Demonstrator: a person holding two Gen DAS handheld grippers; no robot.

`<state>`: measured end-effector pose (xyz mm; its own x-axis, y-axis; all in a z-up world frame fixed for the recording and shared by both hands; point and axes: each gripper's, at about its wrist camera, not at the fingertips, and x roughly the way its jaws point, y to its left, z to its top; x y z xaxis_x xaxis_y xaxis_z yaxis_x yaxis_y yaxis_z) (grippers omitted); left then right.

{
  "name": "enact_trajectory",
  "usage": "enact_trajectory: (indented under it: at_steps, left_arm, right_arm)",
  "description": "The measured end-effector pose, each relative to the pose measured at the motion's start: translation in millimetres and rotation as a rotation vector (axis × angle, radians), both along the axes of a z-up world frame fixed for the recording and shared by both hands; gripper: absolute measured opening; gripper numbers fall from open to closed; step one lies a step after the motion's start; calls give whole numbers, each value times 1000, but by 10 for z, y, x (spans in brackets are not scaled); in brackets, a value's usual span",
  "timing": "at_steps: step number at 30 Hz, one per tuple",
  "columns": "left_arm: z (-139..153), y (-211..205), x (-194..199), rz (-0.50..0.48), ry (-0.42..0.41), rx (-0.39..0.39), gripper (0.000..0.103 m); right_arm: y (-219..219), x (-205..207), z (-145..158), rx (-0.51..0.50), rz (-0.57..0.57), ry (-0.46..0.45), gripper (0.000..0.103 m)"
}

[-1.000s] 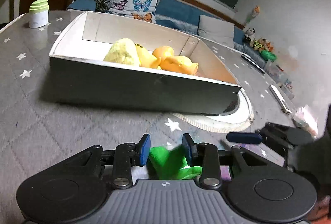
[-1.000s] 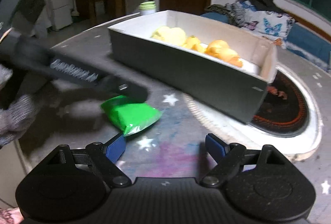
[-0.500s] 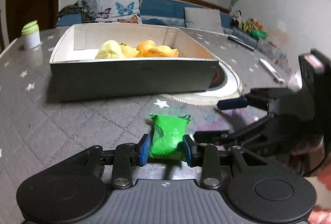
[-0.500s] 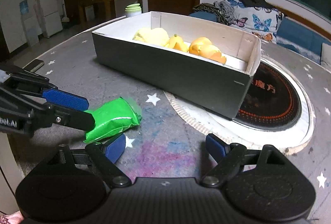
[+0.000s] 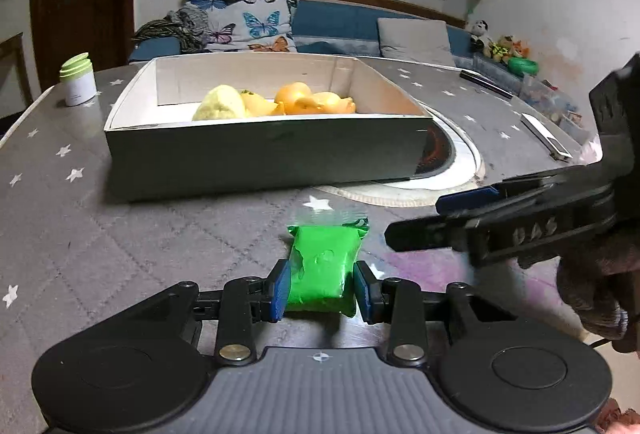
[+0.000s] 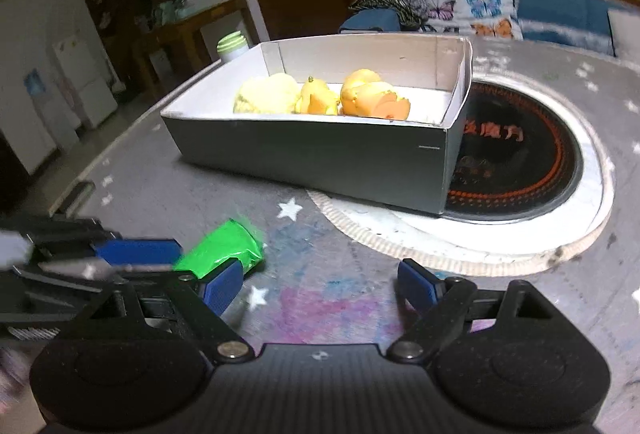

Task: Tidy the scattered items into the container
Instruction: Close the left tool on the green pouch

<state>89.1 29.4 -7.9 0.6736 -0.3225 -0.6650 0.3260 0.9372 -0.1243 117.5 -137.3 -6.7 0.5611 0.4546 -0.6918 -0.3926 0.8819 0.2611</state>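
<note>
The left gripper point(image 5: 320, 284) is pinching the green packet point(image 5: 323, 268) by its near end, blue pads pressing both flanks, while the rest of the packet is sticking out ahead of the fingers over the star-patterned table point(image 5: 120, 234). Whether the packet is already riding clear of the table cannot be told from these views. The box point(image 5: 264, 153) is sitting straight ahead of this gripper, its near wall facing it, with a pale yellow item point(image 5: 219, 105) and orange items point(image 5: 316, 101) lying inside toward the far side.

The right gripper point(image 6: 320, 286) is hanging spread with nothing between its fingers, just to the right of the left one.

To carry this well, the packet is needing a firm squeeze, since its soft film is likely to slip or sag. Judging by the wall's height, the gripper is wanting to rise enough for the drooping front end to clear the rim, then travel forward and release over the bare floor on the near side of the fruit-like pieces
</note>
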Motion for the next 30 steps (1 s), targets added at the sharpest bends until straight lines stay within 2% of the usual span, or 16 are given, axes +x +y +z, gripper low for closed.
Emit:
enact_trajectory:
  at_steps: [5, 9, 18, 21, 30]
  left_arm:
    - [-43, -29, 4, 17, -3, 8, 39]
    - [-78, -52, 7, 31, -5, 15, 42]
    - [-162, -98, 23, 55, -7, 29, 47]
    - [-187, -104, 22, 58, -14, 30, 46]
    - [-246, -106, -122, 72, -98, 18, 41]
  right_arm:
    - [-42, 81, 20, 128, -24, 83, 89]
    - [15, 116, 17, 175, -16, 112, 89]
    - [279, 175, -51, 190, 42, 141, 82]
    - [333, 184, -49, 184, 53, 138, 79]
    - [478, 153, -56, 169, 76, 107, 80]
